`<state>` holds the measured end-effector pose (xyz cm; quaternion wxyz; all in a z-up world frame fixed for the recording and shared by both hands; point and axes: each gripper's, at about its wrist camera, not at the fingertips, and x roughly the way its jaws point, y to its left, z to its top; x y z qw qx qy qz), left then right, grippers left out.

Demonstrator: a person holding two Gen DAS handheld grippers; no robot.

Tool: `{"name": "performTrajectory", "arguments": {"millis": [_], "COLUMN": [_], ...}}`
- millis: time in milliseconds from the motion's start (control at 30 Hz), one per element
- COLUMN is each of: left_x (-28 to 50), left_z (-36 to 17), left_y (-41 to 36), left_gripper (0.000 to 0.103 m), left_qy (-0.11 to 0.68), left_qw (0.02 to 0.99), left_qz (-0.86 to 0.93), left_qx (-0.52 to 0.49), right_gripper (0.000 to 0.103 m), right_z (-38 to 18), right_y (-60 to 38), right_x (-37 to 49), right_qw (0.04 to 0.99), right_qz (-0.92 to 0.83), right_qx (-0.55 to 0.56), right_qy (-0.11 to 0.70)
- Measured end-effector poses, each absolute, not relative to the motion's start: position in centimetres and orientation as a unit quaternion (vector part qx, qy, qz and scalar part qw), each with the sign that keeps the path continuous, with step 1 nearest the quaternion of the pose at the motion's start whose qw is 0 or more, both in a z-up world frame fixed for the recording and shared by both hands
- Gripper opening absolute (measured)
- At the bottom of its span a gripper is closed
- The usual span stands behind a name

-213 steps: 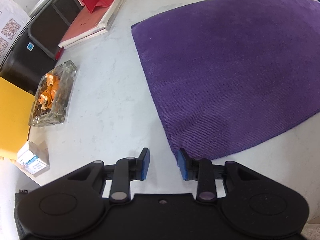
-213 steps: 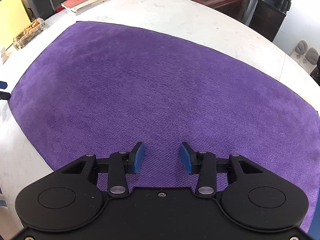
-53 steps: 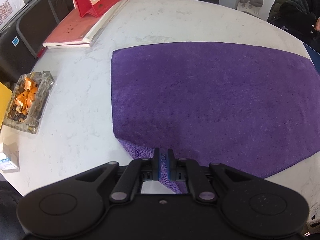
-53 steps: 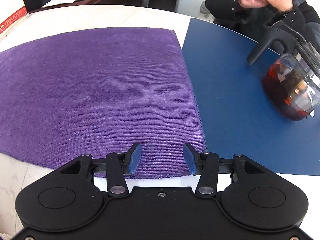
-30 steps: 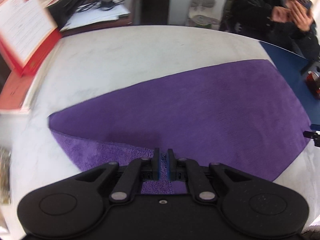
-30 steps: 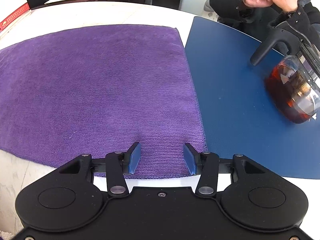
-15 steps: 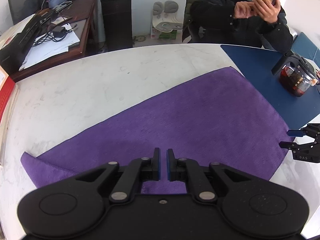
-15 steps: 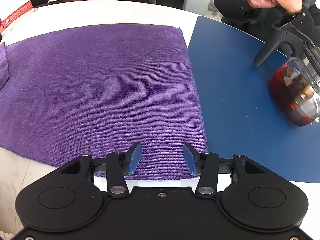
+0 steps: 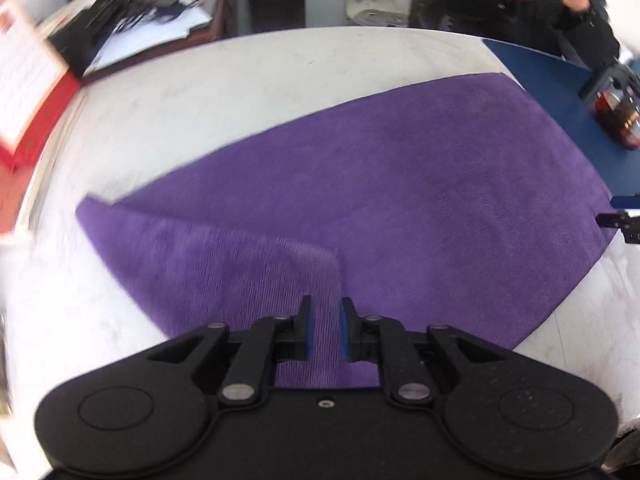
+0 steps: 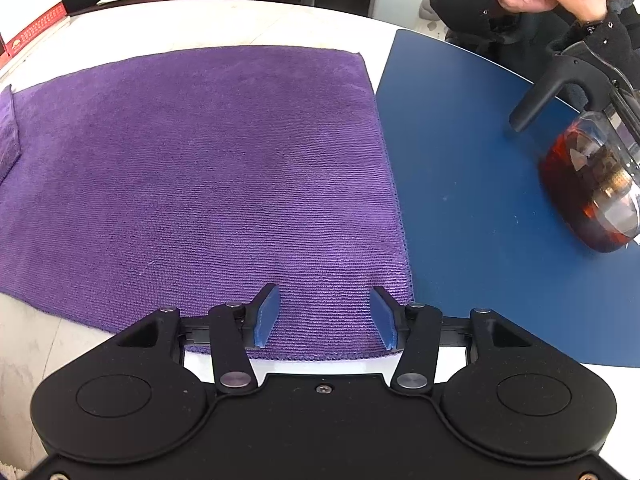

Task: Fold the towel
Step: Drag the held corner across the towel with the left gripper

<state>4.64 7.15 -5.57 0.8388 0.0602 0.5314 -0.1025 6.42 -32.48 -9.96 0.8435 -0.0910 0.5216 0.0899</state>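
A purple towel (image 9: 420, 184) lies on the white round table (image 9: 240, 92). Its near left corner is folded over onto the towel as a flap (image 9: 224, 264). My left gripper (image 9: 325, 330) is over that flap with its jaws a little apart, and the cloth passes between the pads. My right gripper (image 10: 324, 316) is open over the towel's near right corner (image 10: 352, 320), low above it and holding nothing. The towel also fills the right wrist view (image 10: 200, 184). The right gripper's fingertips (image 9: 622, 220) show at the right edge of the left wrist view.
A blue mat (image 10: 480, 200) lies right of the towel with a glass teapot (image 10: 596, 184) on it. A seated person (image 10: 540, 4) is beyond the mat. A red calendar stand (image 9: 24, 92) and books are at the far left. A desk (image 9: 152, 24) stands behind.
My left gripper carried the towel's left corner over the towel, then its jaws parted a little, with the flap lying on the towel. My right gripper stayed open over the near right corner.
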Motion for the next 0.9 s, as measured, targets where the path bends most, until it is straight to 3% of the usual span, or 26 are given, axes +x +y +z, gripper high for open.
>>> {"name": "performTrajectory", "arguments": {"millis": [200, 900], "left_x": [6.9, 9.4], "left_z": [-6.3, -10.3], "left_y": [4.7, 2.7], "left_gripper": [0.026, 0.027], "left_qy": [0.507, 0.535], "left_qw": [0.852, 0.834], "left_qz": [-0.101, -0.056], "left_qx": [0.089, 0.122], "right_gripper": [0.053, 0.055], "right_z": [-9.9, -9.8], "right_y": [-32.2, -32.5], "right_x": [6.9, 7.1], "right_qw": [0.838, 0.838], "right_qz": [0.088, 0.088], "right_qx": [-0.1, -0.087], "right_qy": [0.529, 0.531]}}
